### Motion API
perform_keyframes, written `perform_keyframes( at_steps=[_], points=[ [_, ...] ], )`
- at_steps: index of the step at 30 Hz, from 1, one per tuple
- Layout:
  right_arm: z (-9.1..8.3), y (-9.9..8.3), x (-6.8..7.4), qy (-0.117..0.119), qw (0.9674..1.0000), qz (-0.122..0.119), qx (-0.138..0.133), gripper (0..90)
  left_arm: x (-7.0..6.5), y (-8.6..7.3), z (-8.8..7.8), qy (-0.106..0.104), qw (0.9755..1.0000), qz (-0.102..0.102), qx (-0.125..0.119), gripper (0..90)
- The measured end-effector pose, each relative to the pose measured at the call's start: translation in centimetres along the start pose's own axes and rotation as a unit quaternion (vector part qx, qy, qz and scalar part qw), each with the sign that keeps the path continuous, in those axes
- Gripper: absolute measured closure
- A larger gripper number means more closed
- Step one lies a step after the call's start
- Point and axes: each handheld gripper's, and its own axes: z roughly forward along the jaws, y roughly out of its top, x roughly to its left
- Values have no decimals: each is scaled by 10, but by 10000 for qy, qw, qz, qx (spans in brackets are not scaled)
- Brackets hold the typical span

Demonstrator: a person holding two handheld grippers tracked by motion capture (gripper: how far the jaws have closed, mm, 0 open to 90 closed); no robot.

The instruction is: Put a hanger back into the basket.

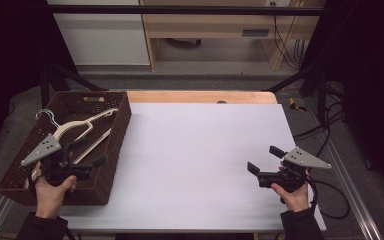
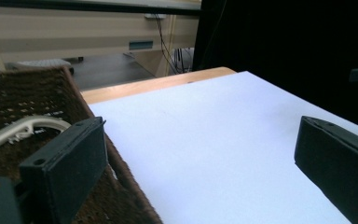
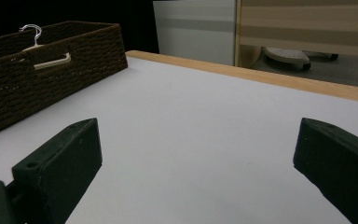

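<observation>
A pale wooden hanger (image 1: pixel 80 127) with a wire hook lies inside the dark brown wicker basket (image 1: pixel 125 120) at the table's left. My left gripper (image 1: pixel 89 152) hovers over the basket's near right side, open, with nothing between its jaws. In the left gripper view the left gripper (image 2: pixel 205 163) straddles the basket wall (image 2: pixel 37 88), and the hanger's arm (image 2: pixel 32 123) shows just behind one jaw. My right gripper (image 1: pixel 266 160) is held over the white sheet at the near right, open and empty. In the right gripper view, the right gripper (image 3: pixel 200 172) faces the basket (image 3: pixel 74 70) and the hanger's hook (image 3: pixel 30 30).
A white sheet (image 1: pixel 200 160) covers most of the wooden table (image 1: pixel 200 96). Black frame bars and cables (image 1: pixel 325 130) run along the right side. Beyond the far edge stand a white cabinet (image 1: pixel 100 35) and a wooden desk (image 1: pixel 215 25).
</observation>
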Motion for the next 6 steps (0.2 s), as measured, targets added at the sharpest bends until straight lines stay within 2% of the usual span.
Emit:
perform_keyframes(
  at_steps=[2,4,6],
  points=[
    [-1,0,0,-18,10000,10,-16,13,-4,-4,3,-7,10000,42,10,19],
    [-2,0,0,-21,10000,0,-40,12,-9,-6,5,84,9997,222,76,19],
    [-3,1,1,-28,10000,7,-61,12,-12,-8,7,51,9997,215,66,17]
  ],
)
